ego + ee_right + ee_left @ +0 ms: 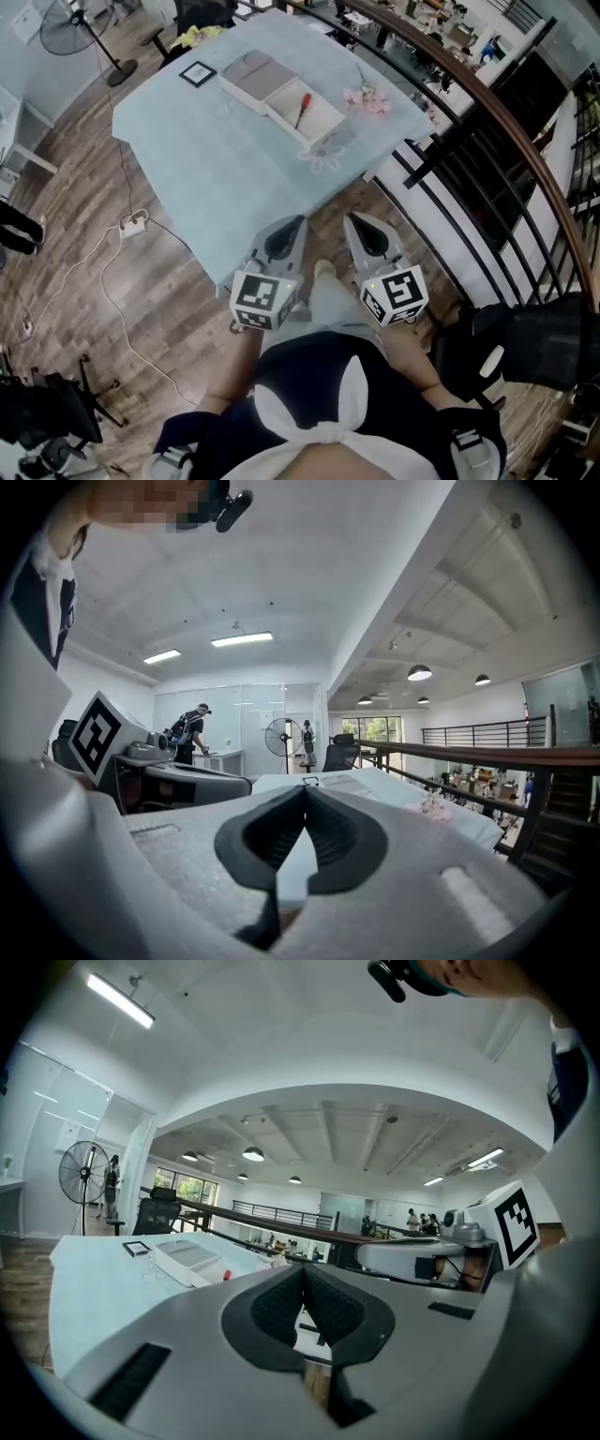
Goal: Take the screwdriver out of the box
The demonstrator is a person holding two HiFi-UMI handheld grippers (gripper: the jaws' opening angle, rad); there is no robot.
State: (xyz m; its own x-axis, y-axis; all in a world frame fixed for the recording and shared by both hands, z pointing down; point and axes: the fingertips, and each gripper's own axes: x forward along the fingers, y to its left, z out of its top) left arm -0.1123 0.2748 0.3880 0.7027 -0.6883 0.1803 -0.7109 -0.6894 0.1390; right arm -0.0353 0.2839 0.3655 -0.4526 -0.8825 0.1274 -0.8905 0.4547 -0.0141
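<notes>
Head view first: table [216, 159] in pale blue cloth fills the upper middle of the frame. On it sits the white box [281, 94], lid laid open, with the red-handled screwdriver [302, 109] lying inside its right-hand compartment. Pink flowers [367, 99] rest just right of the box, and a small black frame [198, 73] lies to its left. Down at the lower middle, left gripper [298, 223] and right gripper [349, 223] sit side by side by the table's near edge, well apart from the box. Over to the left gripper view: jaws pressed together at the tips, nothing between them, and the box shows at middle left beyond them with a red speck of handle. Right gripper view now: jaws together too, empty, the table stretching away behind them.
</notes>
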